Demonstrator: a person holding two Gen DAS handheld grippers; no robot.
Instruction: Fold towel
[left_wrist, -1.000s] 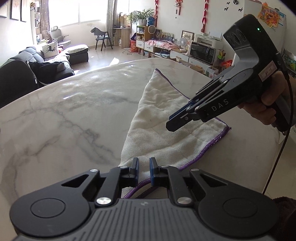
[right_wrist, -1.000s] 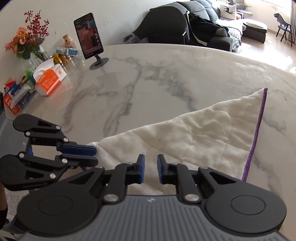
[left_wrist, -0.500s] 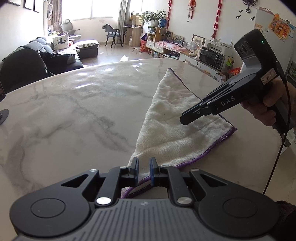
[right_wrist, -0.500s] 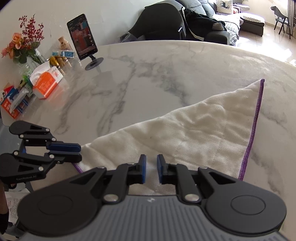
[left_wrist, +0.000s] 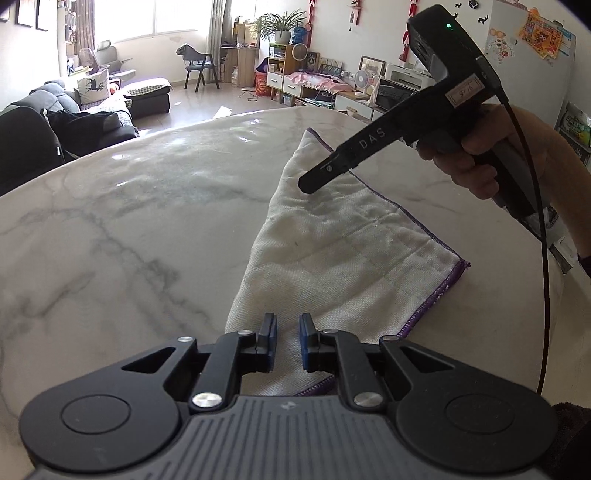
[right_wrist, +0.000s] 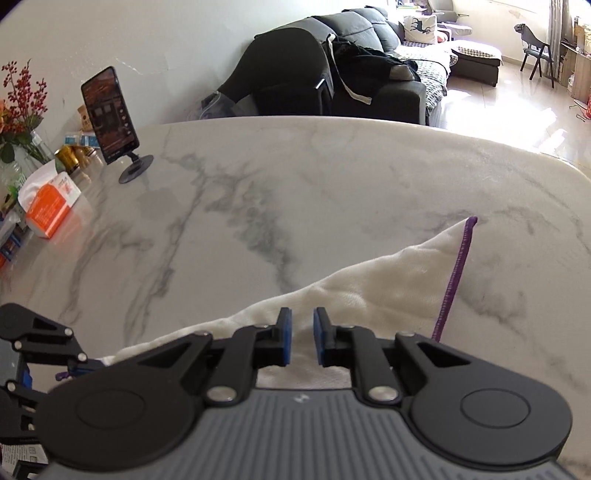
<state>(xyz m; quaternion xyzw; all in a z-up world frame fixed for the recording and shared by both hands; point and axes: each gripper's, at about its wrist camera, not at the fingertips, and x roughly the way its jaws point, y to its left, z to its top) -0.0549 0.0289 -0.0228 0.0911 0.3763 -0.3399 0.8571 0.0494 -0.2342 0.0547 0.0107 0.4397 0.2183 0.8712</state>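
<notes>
A white towel with purple stitched edging lies flat on the marble table, folded with a long diagonal edge. My left gripper hovers over the towel's near corner, its blue pads nearly together with nothing between them. My right gripper, held by a hand, hangs above the towel's far half, its fingers close together and empty. In the right wrist view my right gripper sits over the towel near its diagonal edge. The left gripper shows at the lower left there.
A phone on a stand, an orange tissue box and a vase of flowers stand along the table's left side. A black cable hangs from the right gripper past the table's right edge.
The right gripper has travelled across the towel toward its far pointed corner, staying above the cloth. The left gripper has shifted only slightly. Both keep the same narrow gap.
</notes>
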